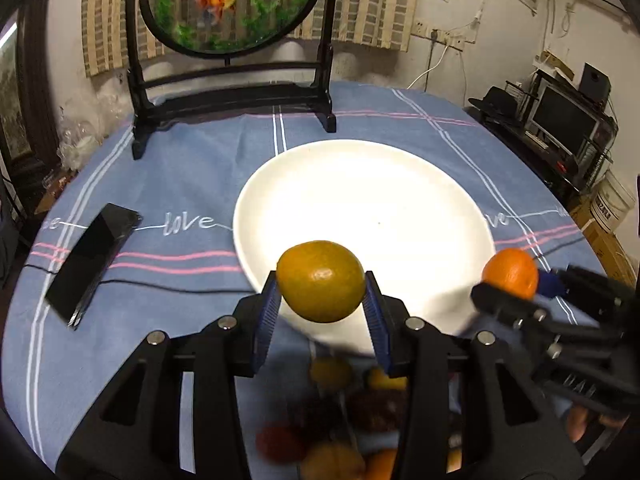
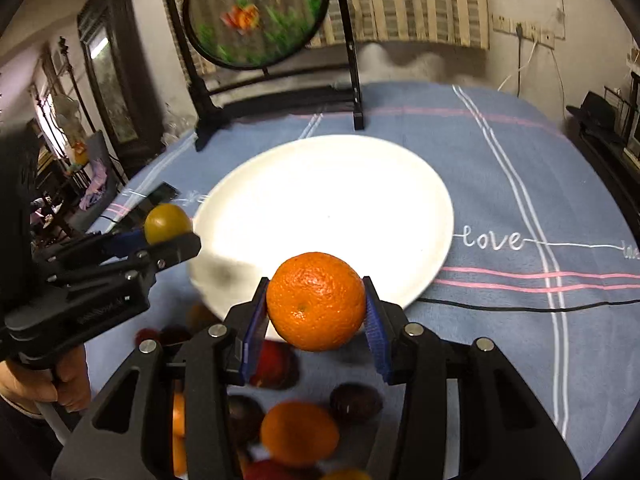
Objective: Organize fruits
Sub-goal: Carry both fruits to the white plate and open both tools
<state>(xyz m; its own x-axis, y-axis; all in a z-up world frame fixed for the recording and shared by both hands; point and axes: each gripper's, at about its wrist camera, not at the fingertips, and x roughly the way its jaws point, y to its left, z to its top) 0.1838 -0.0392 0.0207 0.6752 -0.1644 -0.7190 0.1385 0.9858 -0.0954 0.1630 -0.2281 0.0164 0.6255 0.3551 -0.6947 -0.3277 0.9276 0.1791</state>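
Observation:
My left gripper (image 1: 321, 294) is shut on a yellow-green citrus fruit (image 1: 321, 281) and holds it above the near rim of a large white plate (image 1: 360, 200). My right gripper (image 2: 316, 308) is shut on an orange (image 2: 316, 301), also held above the plate's near rim (image 2: 320, 184). Each gripper shows in the other view: the right one with its orange (image 1: 511, 272) at the plate's right, the left one with its yellow-green fruit (image 2: 167, 223) at the plate's left. Several loose fruits (image 2: 298, 432), orange, dark red and yellow, lie on the cloth below the grippers.
The table has a blue cloth (image 1: 192, 168) with "love" stitched on it. A black phone (image 1: 90, 260) with a cable lies left of the plate. A black stand with a round goldfish panel (image 1: 232, 4) stands behind the plate. Shelves with a monitor (image 1: 568, 120) are at the far right.

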